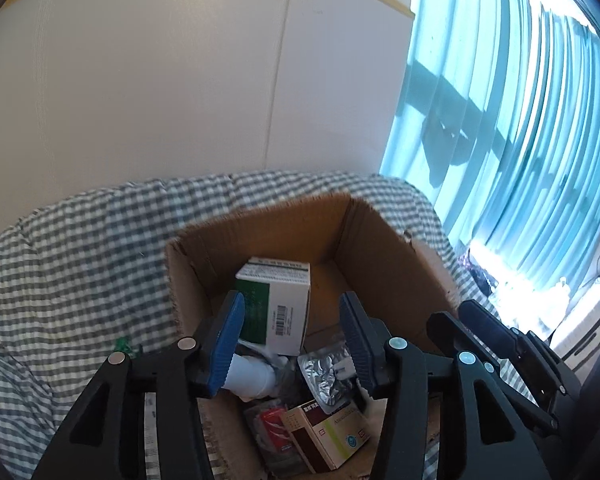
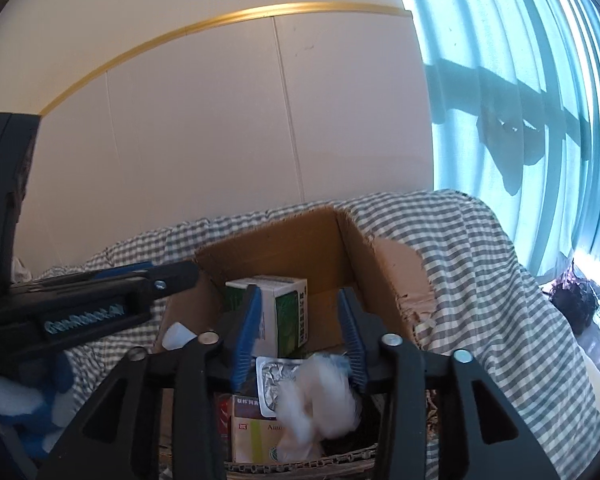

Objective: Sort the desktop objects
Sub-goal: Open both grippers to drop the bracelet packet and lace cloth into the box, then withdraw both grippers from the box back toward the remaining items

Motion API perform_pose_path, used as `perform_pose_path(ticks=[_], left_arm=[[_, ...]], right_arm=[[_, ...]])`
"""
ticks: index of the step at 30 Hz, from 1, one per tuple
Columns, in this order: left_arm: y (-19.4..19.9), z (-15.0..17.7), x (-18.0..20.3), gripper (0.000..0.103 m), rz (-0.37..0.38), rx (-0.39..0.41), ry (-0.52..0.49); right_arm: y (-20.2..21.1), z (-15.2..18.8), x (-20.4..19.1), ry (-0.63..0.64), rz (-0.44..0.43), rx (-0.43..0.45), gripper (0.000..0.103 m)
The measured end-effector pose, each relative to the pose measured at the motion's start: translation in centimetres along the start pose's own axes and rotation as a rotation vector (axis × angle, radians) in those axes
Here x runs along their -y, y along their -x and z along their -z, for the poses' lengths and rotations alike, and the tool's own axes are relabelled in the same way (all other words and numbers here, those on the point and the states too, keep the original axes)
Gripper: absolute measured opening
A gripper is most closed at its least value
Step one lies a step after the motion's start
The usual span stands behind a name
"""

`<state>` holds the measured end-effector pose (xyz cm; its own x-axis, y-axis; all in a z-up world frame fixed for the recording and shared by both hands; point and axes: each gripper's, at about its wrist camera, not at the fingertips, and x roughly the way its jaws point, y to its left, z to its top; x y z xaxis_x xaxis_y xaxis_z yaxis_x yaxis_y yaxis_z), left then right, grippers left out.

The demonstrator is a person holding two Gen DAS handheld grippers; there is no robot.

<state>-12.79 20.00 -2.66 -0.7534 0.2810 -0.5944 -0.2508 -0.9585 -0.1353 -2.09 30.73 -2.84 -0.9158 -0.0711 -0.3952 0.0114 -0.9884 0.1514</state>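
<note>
An open cardboard box point(image 1: 260, 232) stands on a grey checked cloth. In it lie a green and white carton point(image 1: 284, 304), a white bottle point(image 1: 252, 376), a foil blister pack point(image 1: 324, 376) and a brown and yellow carton point(image 1: 328, 436). My left gripper point(image 1: 292, 304) hangs open over the box, its pads touching nothing; the bottle lies just under its left finger. My right gripper point(image 2: 299, 296) is open too, beside the left one over the same box point(image 2: 276, 236). A blurred white wad point(image 2: 324, 396) sits loose just below its jaws, above the blister pack point(image 2: 274, 380).
The checked cloth point(image 1: 80, 260) covers the surface around the box, against a pale wall. A sunlit blue curtain point(image 1: 520, 140) hangs on the right. A red packet point(image 1: 274, 424) lies in the box's near corner. A gloved hand point(image 2: 12, 400) holds the left gripper point(image 2: 180, 276).
</note>
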Motion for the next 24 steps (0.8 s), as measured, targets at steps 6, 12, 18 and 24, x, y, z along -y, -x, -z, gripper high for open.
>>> perform_pose_path(ticks=[6,12,18,24], left_arm=[[4.0,-0.9,-1.6,0.080,-0.052,0.071,0.035],[8.6,-1.8,-3.5,0.103,-0.198,0.176,0.050],[12.5,-1.9,-5.3,0.103,-0.301,0.246,0.047],[15.4,-0.7,-8.1,0.103,-0.410,0.297,0.077]], right_arm=[[2.3,-1.2,-0.4,-0.026,-0.021,0.067,0.064],[4.4,-2.3,-1.5,-0.028,-0.064,0.137,0.084],[6.7,-3.0,-3.3,-0.015,-0.092,0.234,0.103],[7.4,-3.2,-6.4,0.046,-0.069,0.258,0.103]])
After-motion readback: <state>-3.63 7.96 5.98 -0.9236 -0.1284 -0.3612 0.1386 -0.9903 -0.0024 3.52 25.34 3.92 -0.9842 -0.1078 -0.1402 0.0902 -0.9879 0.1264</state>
